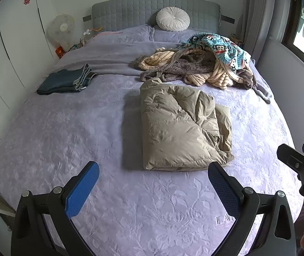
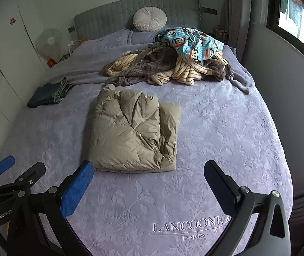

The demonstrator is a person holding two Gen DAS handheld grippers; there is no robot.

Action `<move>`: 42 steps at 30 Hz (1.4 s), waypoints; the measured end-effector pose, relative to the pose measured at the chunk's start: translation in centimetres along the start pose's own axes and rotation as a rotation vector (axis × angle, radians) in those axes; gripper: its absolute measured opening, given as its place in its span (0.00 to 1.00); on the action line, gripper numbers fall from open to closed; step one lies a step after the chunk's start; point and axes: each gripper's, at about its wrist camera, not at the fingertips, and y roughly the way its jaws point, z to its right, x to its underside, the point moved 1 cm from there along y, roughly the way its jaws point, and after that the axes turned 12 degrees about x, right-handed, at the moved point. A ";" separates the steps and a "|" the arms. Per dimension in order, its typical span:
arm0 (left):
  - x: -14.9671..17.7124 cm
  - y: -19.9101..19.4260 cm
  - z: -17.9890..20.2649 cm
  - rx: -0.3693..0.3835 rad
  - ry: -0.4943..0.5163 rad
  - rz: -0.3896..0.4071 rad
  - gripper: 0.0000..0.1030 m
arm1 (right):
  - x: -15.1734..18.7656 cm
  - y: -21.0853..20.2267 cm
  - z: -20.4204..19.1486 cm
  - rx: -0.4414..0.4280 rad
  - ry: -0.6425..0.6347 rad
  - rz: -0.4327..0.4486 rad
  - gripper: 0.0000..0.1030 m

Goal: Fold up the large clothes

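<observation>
Home bedroom. Double bed with lavender embossed bedspread (image 2: 226, 132) marked "LANCOONE PARIS"; grey quilted headboard (image 1: 154, 10); round white cushion (image 1: 172, 18); white wardrobe doors (image 1: 13, 49) with red paper decorations; standing fan (image 1: 61, 28) beside the bed; curtained window (image 2: 297, 15); clothes pile (image 1: 203, 64), folded jeans (image 1: 66, 81) and a folded beige down jacket (image 1: 181, 128) lying on the cover.
</observation>
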 end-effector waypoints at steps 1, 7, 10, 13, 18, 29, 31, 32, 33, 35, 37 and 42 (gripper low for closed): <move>0.0 0.0 0.0 -0.002 0.001 0.000 0.99 | 0.0 0.0 0.0 0.000 0.001 0.001 1.00; 0.0 -0.1 0.0 -0.005 0.000 -0.002 0.99 | 0.0 -0.1 0.0 0.001 0.000 0.000 1.00; 0.0 -0.1 0.0 -0.005 -0.002 0.000 0.99 | 0.0 -0.1 0.1 0.001 0.000 0.000 1.00; 0.0 -0.1 -0.1 -0.005 -0.001 -0.001 0.99 | 0.0 0.0 0.0 -0.001 -0.001 -0.001 1.00; -0.1 0.0 -0.2 -0.003 0.000 0.000 0.99 | 0.0 -0.1 0.0 0.000 -0.001 -0.001 1.00; 0.3 -0.1 -0.8 -0.009 -0.009 -0.001 0.99 | 0.0 0.0 0.0 -0.004 -0.003 -0.002 1.00; 0.3 -0.1 -0.8 -0.007 -0.010 -0.001 0.99 | 0.1 -0.1 0.1 -0.004 -0.004 -0.001 1.00; 0.2 -0.1 -0.7 -0.006 -0.010 -0.001 0.99 | 0.1 -0.1 0.0 -0.002 -0.003 -0.002 1.00; 0.2 -0.1 -0.7 -0.006 -0.010 -0.001 0.99 | 0.1 -0.1 0.1 -0.003 -0.004 -0.002 1.00; 0.2 -0.1 -0.8 -0.007 -0.009 -0.001 0.99 | 0.1 -0.1 0.1 -0.002 -0.001 -0.003 1.00; 0.2 -0.1 -0.8 -0.006 -0.008 -0.002 0.99 | 0.1 0.0 0.0 -0.004 -0.002 -0.004 1.00; 0.2 0.0 -0.8 -0.006 -0.007 -0.006 0.99 | 0.0 0.0 0.0 -0.004 -0.003 -0.004 1.00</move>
